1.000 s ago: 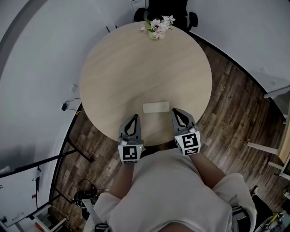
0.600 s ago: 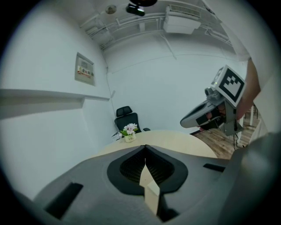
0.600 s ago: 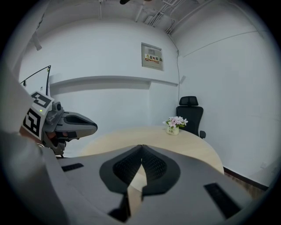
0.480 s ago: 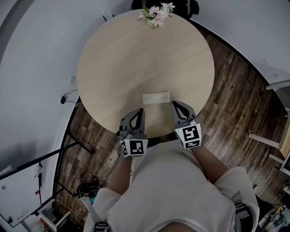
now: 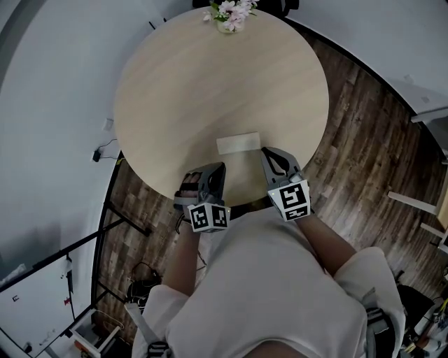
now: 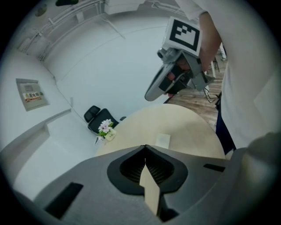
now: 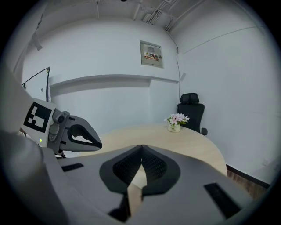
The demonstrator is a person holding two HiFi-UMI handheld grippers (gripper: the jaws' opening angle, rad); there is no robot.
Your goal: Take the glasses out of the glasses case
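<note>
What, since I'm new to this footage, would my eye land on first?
A big round pale wooden table fills the head view, bare except for a small pale glasses case near the person's edge and a vase of pink flowers at the far edge. The left gripper and right gripper are at the near rim, both shut and empty.

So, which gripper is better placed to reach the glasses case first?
Right. The right gripper, jaws shut, has its tips just beside the right end of the glasses case. The left gripper, also shut, is farther back at the table edge, tilted sideways.
</note>
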